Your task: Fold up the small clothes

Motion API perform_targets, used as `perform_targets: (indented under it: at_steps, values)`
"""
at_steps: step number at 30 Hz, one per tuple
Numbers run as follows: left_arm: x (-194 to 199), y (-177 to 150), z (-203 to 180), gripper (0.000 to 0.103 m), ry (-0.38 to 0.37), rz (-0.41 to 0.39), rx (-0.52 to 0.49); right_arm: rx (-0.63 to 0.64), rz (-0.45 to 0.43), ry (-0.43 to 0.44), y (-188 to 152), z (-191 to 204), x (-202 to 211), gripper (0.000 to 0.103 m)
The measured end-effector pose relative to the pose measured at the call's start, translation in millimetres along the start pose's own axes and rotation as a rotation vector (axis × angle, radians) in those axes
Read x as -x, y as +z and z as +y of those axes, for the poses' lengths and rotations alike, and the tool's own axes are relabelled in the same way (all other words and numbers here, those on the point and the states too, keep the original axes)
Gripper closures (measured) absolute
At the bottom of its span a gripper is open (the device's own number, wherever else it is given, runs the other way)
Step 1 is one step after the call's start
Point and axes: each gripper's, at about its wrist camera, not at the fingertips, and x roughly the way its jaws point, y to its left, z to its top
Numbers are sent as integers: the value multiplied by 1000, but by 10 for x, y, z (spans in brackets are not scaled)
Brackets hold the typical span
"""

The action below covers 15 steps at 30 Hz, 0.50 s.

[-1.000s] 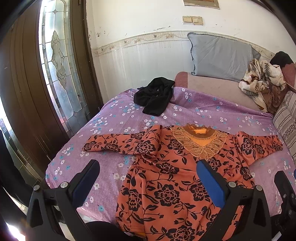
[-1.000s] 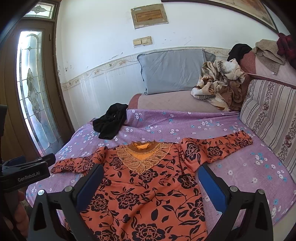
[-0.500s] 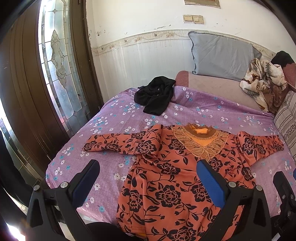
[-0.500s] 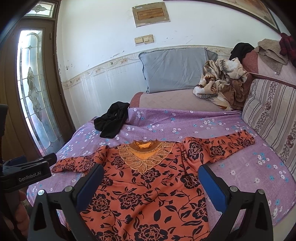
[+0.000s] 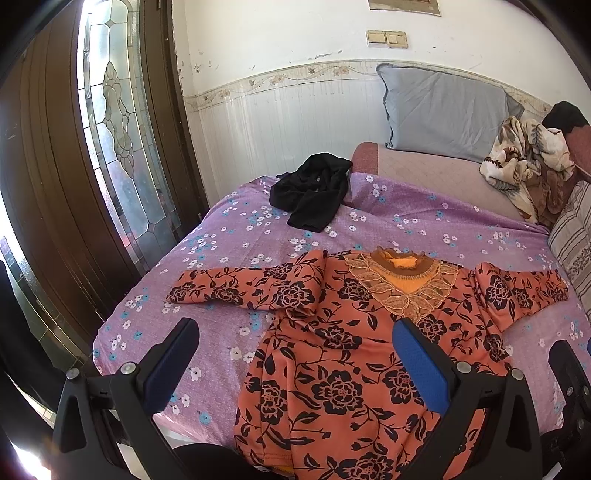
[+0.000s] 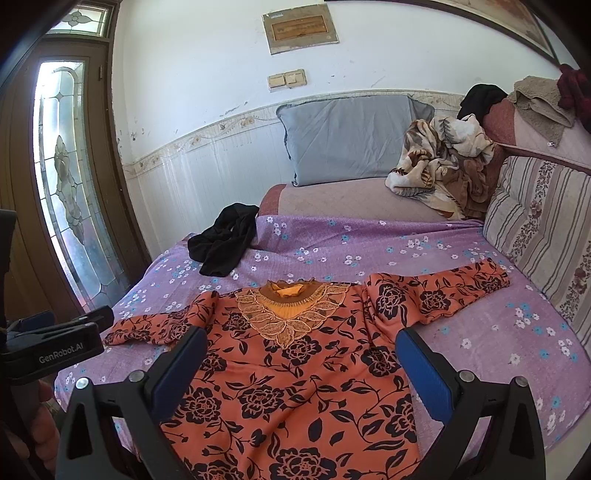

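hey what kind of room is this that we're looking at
Most likely a bedroom or daybed corner in a home. A bed under a purple flowered sheet holds an orange floral top spread flat, a grey pillow leans on the wall, and a crumpled blanket lies at the far end.

Far ahead of the left claw (image 5: 295, 354), a grey pillow (image 5: 443, 110) leans upright against the white wall (image 5: 277, 29), standing on a pinkish mattress (image 5: 424, 170). To the right of the pillow lies a crumpled beige and brown blanket (image 5: 524, 166). A striped cushion (image 6: 539, 225) stands at the right edge of the bed, right of the right claw (image 6: 301, 362). A purple flowered sheet (image 5: 240, 236) covers the bed. Two light switches (image 6: 287, 78) sit on the wall above the pillow, with a framed plaque (image 6: 300, 31) higher up. To the left stands a dark wooden door (image 5: 44, 155) with a leaded glass panel (image 5: 118, 122).
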Motion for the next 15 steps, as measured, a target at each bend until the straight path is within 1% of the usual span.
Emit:
perform_targets:
  at_steps: [15]
  values:
    - [-46,10,-28,0,9,6,2,0,1,-1,-9,-11,1,0]
